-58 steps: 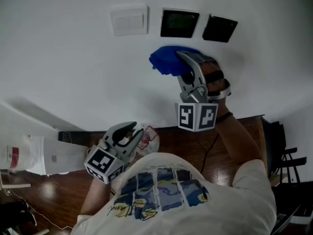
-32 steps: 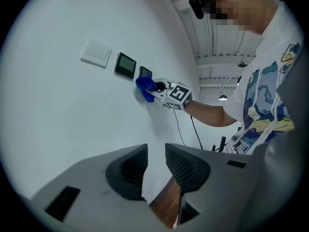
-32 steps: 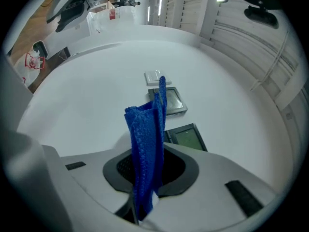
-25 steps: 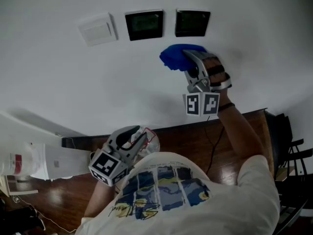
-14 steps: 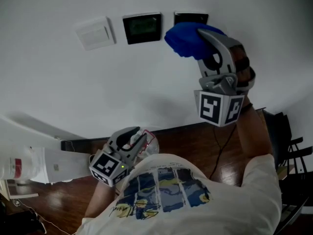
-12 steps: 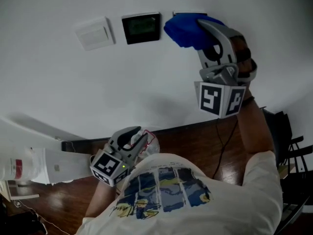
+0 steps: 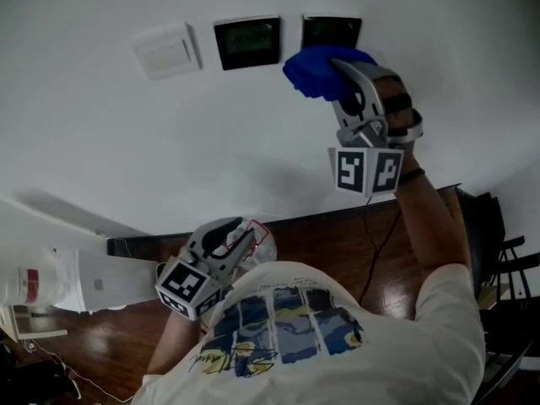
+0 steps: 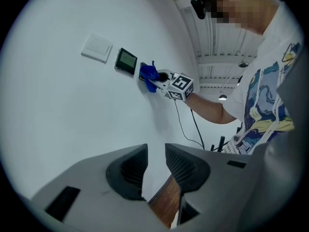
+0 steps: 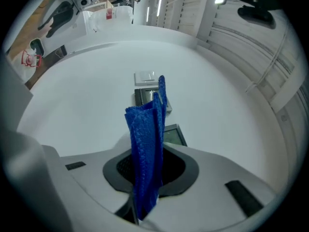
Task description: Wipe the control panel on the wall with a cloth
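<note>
Head view: clamped cloth [image 7: 314,70] perhaps touches panel [image 7: 332,29].

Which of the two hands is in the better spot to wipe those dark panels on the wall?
Right. The right gripper is clamped on the blue cloth, raised right by the dark panel. The left gripper hangs far below the panels, its jaws empty.

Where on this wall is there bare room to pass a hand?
Bare wall: left of the switch plate, and the stretch below it and the left panel, down to the floor. Crowded: the plate row's right end, where the cloth in the right tool meets the right panel.
</note>
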### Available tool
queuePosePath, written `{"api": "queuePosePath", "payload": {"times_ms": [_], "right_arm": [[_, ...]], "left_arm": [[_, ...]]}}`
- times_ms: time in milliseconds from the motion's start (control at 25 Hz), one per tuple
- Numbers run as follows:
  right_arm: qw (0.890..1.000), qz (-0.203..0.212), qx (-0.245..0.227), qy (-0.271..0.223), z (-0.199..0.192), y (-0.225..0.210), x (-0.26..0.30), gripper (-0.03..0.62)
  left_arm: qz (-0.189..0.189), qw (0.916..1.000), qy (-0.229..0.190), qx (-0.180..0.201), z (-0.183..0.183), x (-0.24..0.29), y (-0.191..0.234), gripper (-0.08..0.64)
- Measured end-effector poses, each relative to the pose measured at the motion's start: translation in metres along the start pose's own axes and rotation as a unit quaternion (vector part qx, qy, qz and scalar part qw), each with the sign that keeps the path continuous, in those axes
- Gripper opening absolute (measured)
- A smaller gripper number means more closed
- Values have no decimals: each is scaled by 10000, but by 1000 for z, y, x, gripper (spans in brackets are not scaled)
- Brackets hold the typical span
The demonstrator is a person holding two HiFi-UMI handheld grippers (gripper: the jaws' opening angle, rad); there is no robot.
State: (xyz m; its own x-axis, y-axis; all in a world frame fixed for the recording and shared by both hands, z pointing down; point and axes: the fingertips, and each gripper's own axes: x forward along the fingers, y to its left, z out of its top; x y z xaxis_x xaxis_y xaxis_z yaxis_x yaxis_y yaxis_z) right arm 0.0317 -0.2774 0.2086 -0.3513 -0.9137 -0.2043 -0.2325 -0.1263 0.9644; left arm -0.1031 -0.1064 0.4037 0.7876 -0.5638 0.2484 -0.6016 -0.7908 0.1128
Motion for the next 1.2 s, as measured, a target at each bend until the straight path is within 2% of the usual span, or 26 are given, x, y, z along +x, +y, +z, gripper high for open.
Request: {"api": "queuePosePath", "payload": {"times_ms": [400,760,960,1200], "right_arm": [[9975,640,297,79,-10,76,-5,77],[9945,810,667,-24,-13,84,-2,77],[9905,909,999,-263,-13,82,-17,77],[9793,1188,1557,-509,-25,88,-61,77]], "left_arm": [[-12,9999,86,64,-1,4,-5,97],[154,9997,181,63,-1,6,-4,97],[435,9988,224,34,5,12,-5,97],[935,9952,279,-103,11,19,-9,97]]}}
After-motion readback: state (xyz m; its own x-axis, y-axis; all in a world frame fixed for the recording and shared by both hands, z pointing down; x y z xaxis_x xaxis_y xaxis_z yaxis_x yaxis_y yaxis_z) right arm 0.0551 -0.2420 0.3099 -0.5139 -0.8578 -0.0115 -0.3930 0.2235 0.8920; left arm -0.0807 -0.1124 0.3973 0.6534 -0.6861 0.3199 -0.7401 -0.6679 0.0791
